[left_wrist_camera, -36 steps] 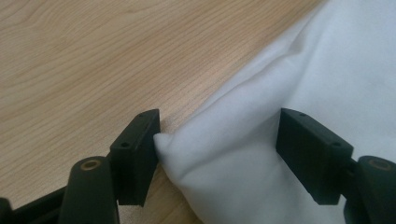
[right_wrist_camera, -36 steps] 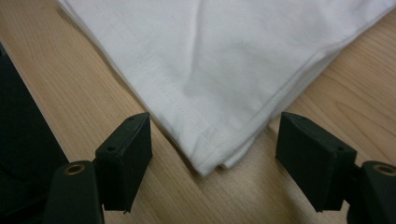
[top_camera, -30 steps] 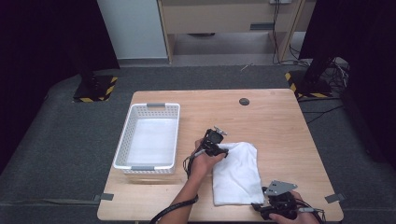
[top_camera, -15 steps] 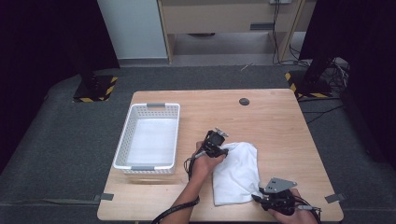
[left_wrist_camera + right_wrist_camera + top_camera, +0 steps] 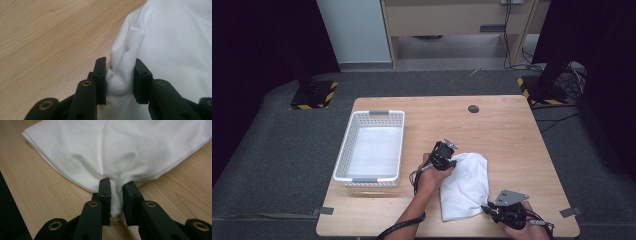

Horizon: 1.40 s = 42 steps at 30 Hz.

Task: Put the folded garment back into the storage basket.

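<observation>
From the high view, the white cloth [image 5: 465, 186] lies on the surface [image 5: 512, 135] right of the basket [image 5: 371, 148], its corners bunched since a second ago. In the left gripper view my left gripper [image 5: 119, 75] has just been closing its jaws and pinches a fold. In the right gripper view my right gripper [image 5: 115, 192], jaws likewise just closing, clamps the hem.

Light wood-grain counter [image 5: 512, 135], rectangular, standing on grey carpet. On it: white perforated plastic basket [image 5: 371, 148] at left; folded white cloth garment [image 5: 467, 185] right of centre near the front edge; small dark round disc [image 5: 473, 108] near the far edge.
</observation>
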Available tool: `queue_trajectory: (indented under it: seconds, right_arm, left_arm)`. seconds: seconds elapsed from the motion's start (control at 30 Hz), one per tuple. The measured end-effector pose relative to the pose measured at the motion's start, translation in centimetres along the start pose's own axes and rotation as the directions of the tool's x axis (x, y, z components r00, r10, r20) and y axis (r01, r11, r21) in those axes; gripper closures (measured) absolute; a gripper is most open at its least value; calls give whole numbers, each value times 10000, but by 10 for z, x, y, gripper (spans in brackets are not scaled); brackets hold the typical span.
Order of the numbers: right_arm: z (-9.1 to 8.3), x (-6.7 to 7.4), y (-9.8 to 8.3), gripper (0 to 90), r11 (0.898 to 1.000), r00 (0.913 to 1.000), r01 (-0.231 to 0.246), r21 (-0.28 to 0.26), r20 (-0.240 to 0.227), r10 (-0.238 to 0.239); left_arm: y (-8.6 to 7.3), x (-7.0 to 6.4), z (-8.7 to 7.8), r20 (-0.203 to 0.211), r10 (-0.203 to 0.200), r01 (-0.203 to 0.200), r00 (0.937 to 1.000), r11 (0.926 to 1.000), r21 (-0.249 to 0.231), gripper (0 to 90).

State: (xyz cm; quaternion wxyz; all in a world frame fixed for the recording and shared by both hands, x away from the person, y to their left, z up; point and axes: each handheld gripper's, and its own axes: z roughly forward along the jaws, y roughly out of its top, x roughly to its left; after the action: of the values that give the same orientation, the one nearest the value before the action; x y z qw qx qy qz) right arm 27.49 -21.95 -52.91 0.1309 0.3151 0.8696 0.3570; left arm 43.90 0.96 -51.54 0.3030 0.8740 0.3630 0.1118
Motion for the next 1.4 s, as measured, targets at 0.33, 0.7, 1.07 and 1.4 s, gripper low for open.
queue_trajectory:
  seconds: [0.33,0.7,1.07,1.4]
  right_arm:
    - [1,-2,1,797,10000,9998,-41,-45,-189,40]
    - [-2,-2,3,803,9999,9994,-20,-115,-348,16]
    - [-6,1,6,807,10000,9989,-23,-65,-466,20]
    - [-8,1,11,810,10000,9990,87,-17,-433,-88]
  left_arm:
    - [-3,0,-2,63,-3,4,10000,9999,-130,745]
    - [-3,-1,-5,-92,0,-2,10000,9999,-140,771]
    - [4,-4,-13,-87,115,-117,9999,9995,-280,789]
    - [6,-4,-21,-130,175,-181,9998,9990,-412,791]
